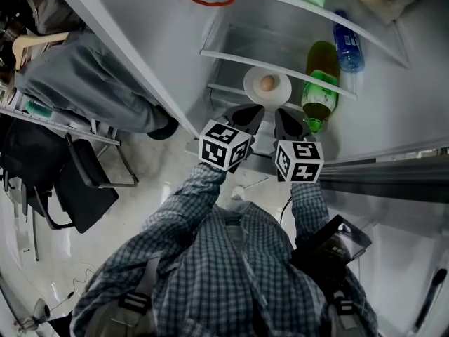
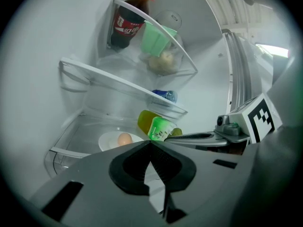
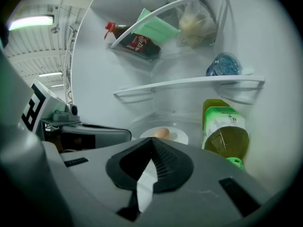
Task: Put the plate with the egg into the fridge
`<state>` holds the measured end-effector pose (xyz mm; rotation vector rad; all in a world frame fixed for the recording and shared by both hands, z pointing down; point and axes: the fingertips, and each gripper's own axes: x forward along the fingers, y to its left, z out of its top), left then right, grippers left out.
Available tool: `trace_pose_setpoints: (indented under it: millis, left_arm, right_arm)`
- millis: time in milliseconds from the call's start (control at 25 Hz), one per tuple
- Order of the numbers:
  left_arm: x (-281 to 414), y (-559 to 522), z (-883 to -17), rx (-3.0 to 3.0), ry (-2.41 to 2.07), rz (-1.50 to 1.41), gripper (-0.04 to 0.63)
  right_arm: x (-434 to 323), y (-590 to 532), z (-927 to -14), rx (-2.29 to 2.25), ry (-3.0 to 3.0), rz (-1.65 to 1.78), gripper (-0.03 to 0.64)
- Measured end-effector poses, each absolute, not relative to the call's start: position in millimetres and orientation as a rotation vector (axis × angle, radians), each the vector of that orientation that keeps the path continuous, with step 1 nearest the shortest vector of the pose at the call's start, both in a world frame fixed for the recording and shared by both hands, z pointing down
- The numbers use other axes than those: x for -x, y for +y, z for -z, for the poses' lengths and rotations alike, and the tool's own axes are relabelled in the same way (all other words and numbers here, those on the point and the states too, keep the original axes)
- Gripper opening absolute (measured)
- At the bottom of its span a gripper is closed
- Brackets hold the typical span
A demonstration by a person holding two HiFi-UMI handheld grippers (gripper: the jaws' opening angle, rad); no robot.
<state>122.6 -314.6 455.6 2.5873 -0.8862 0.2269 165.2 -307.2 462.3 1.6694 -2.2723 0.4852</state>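
Note:
A white plate (image 1: 251, 84) carrying a brown egg (image 1: 267, 83) rests on the fridge's lower glass shelf (image 1: 224, 55). Both grippers hover just in front of that shelf, apart from the plate. My left gripper (image 1: 252, 109) is shut and holds nothing; my right gripper (image 1: 285, 112) is also shut and empty. In the left gripper view the plate (image 2: 108, 141) and egg (image 2: 125, 138) lie beyond the closed left gripper (image 2: 150, 144). The right gripper view shows the plate (image 3: 181, 137) and egg (image 3: 162, 133) past the closed right gripper (image 3: 152, 140).
A green-labelled bottle (image 1: 321, 83) lies to the right of the plate, and a blue-capped bottle (image 1: 349, 44) sits on the shelf above. A dark sauce bottle (image 2: 127, 22) and bags fill the top shelf. The open fridge door (image 1: 133, 48) stands at left, near a black chair (image 1: 77, 181).

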Motion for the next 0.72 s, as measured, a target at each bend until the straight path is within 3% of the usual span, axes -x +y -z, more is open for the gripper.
trace_pose_setpoints:
  millis: [720]
  left_arm:
    - [-121.9, -309.9, -456.8, -2.576, -0.892, -0.244, 0.006]
  right_arm:
    - [-165.7, -301.8, -463.0, -1.660, -2.284, -0.518, 0.006]
